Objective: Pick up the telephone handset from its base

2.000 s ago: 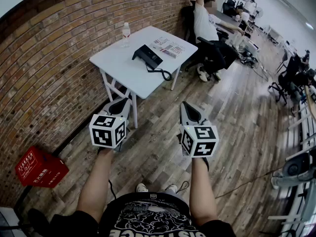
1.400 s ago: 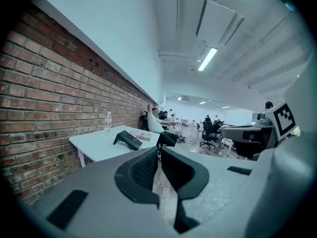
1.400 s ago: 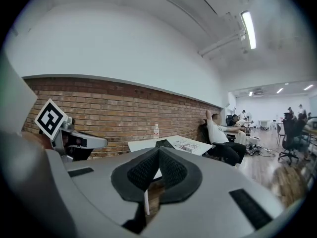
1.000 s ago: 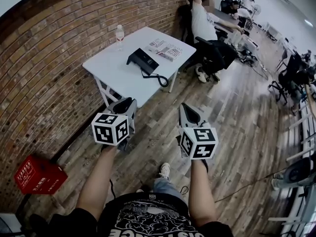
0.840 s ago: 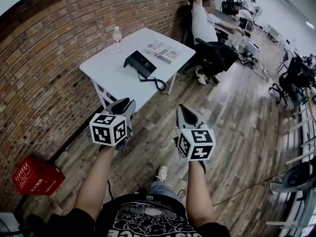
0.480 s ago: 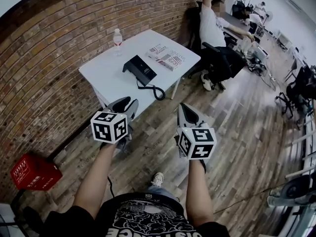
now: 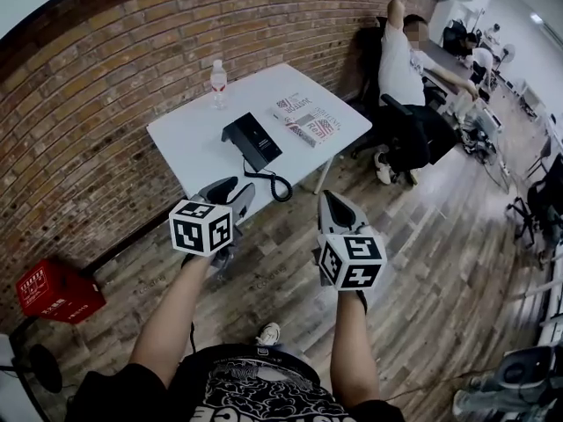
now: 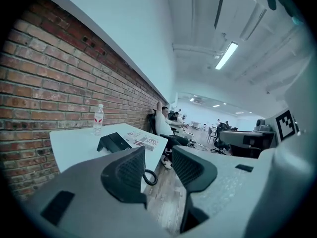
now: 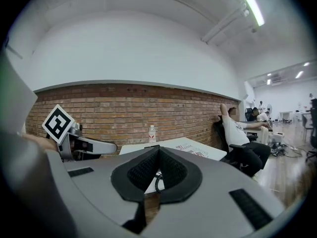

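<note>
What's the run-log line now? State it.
phase: pre-grasp | left hand-held gripper: just opening, empty | right hand-held gripper: shut, empty | handset: on base

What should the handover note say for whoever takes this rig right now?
Left tool: jaws apart, have just been opening, nothing between them.
Right tool: shut, empty.
Telephone handset lies on its base on the white table ahead; both tools are short of it.
Done: nothing grasped yet.
Left: reach the phone, grip the handset, lift it off the base.

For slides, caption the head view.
Empty left gripper, jaws just opening, and shut right gripper face telephone on white table.
</note>
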A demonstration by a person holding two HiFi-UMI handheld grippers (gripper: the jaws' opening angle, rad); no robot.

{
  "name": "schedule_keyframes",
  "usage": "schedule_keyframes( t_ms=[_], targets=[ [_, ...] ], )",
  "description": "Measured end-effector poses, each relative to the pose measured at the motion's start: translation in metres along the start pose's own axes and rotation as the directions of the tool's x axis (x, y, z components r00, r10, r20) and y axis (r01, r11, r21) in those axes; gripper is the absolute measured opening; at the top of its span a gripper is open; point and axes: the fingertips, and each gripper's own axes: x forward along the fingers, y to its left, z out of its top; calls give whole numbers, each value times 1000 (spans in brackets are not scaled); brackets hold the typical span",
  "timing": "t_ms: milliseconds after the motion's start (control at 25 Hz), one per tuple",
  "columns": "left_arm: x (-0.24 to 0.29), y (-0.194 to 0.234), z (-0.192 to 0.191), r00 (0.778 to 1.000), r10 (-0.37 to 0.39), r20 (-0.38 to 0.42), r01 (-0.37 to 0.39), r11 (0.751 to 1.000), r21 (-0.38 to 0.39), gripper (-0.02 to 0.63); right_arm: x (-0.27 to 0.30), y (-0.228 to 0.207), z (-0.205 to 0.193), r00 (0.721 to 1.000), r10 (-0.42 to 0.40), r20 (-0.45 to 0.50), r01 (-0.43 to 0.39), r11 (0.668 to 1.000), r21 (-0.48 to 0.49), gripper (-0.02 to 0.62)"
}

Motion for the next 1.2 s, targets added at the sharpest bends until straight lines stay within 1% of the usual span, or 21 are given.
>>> schedule_keyframes(
  t_ms=[200, 360, 560, 800, 960, 1080, 1200],
  targets=[
    [15, -1, 0, 1000, 8, 1, -8, 999, -37, 196, 19, -10, 2, 998, 59, 1, -59, 998, 1, 0],
    [22, 8, -1, 1000, 22, 11, -21, 996, -81, 198, 32, -11, 2, 995, 97, -3, -97, 995, -2, 0],
    [31, 25, -2, 999, 12, 30, -7, 986, -164, 198, 51, -7, -3, 991, 130, -21, -130, 991, -15, 0],
    [51, 57, -5, 999, -3, 51, 17, 964, -267, 198, 82, -9, -1, 989, 145, -32, -146, 989, -29, 0],
    [69, 85, -13, 999, -19, 36, 30, 944, -328, 198, 111, -6, 1, 988, 152, -38, -154, 987, -40, 0],
    [87, 109, -21, 1000, -26, 16, 30, 933, -358, 198, 135, -5, 4, 987, 154, -44, -156, 987, -45, 0],
    [103, 129, -23, 999, -46, 13, 47, 909, -415, 198, 160, -3, 5, 987, 151, -57, -154, 987, -51, 0]
  ],
)
